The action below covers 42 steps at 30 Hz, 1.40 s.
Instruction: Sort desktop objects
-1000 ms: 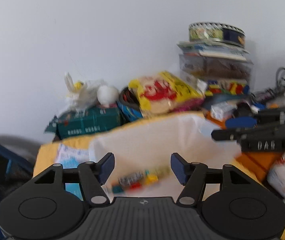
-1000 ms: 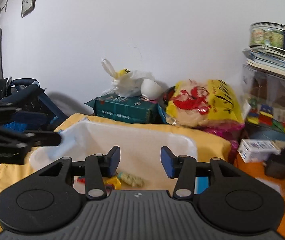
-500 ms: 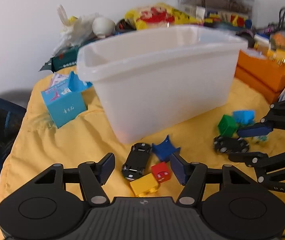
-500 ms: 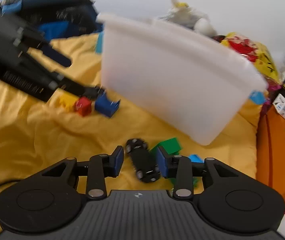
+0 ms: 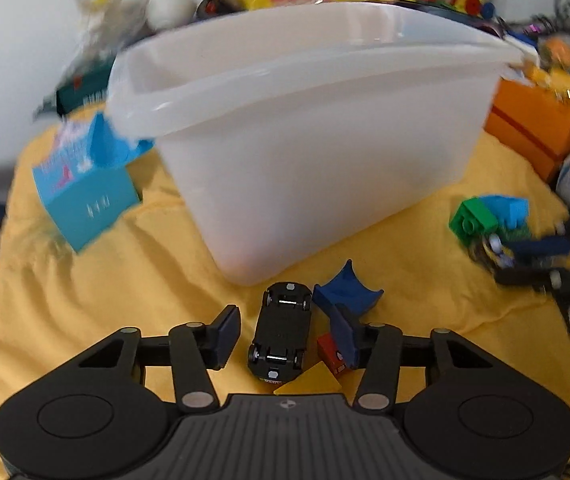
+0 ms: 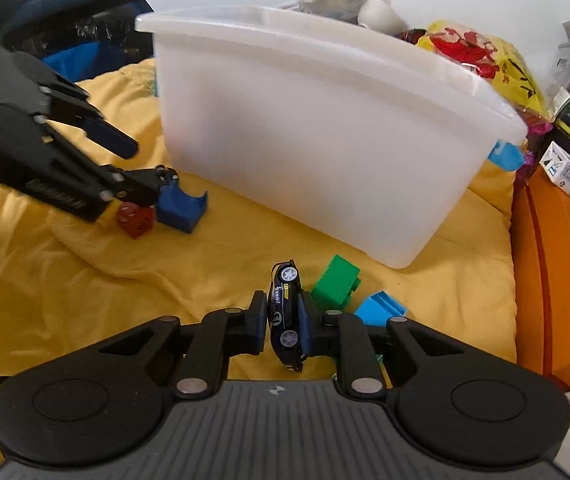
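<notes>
A white plastic bin [image 5: 317, 128] [image 6: 325, 120] stands on the yellow cloth. My left gripper [image 5: 285, 330] is open, its jaws either side of a black toy car [image 5: 283, 330] lying upside down. A dark blue curved block [image 5: 347, 294], a red block [image 5: 329, 354] and a yellow block [image 5: 311, 380] lie beside the car. My right gripper [image 6: 283, 322] is shut on a dark blue toy car [image 6: 285, 320] turned on its side. A green brick [image 6: 335, 280] and a light blue brick [image 6: 381, 308] lie just right of it.
A light blue carton [image 5: 85, 196] stands left of the bin. An orange box [image 6: 557, 272] lies along the right. Bags, a green box and stacked items crowd the back by the wall. The left gripper shows in the right wrist view [image 6: 125, 168].
Both grippers dropped from above the bin to the cloth in front of it. The right gripper closed on the dark blue car. The left gripper moved in around the black car.
</notes>
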Tool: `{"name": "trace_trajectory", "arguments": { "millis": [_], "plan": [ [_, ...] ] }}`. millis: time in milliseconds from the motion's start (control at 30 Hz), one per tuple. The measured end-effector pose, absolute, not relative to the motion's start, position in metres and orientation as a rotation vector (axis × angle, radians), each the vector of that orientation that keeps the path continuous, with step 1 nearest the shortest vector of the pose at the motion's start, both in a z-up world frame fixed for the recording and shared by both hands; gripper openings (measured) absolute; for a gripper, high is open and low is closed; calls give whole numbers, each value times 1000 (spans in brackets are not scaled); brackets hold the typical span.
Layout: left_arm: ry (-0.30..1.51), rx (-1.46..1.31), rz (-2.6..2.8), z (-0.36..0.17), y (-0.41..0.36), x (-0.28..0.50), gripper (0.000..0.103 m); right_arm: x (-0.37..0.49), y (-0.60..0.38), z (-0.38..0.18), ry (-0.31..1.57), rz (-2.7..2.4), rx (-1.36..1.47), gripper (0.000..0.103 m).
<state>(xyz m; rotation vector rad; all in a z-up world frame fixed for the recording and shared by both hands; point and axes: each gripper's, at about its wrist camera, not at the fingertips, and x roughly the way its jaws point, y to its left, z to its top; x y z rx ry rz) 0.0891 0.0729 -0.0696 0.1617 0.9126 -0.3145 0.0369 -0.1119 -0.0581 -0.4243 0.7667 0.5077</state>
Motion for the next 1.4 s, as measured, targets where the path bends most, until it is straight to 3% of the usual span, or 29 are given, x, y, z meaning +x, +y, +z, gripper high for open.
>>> {"name": "trace_trajectory", "arguments": {
  "millis": [233, 300, 500, 633, 800, 1100, 1233, 1367, 1400],
  "plan": [
    [999, 215, -332, -73, 86, 107, 49, 6, -108, -58, 786, 547, -440, 18],
    [1005, 253, -373, -77, 80, 104, 32, 0, -110, -58, 792, 554, -429, 18],
    [894, 449, -382, -82, 52, 79, 31, -5, -114, -65, 821, 547, -410, 19],
    [861, 254, -381, -53, 66, 68, 31, -5, -115, -64, 815, 541, -406, 19],
    [826, -12, -446, -31, 64, 25, 31, -4, -125, -64, 829, 529, -349, 19],
    [1032, -392, -546, -100, 45, -12, 31, -8, -160, -60, 929, 546, -98, 19],
    [1014, -330, -464, -97, 48, -24, 34, -1, -178, -68, 1008, 575, 128, 19],
    [922, -66, -381, -79, 44, -32, 52, 6, -185, -73, 1038, 583, 242, 19],
    [901, -7, -376, -76, 42, -34, 53, 7, -188, -74, 1037, 575, 250, 24]
  ]
}}
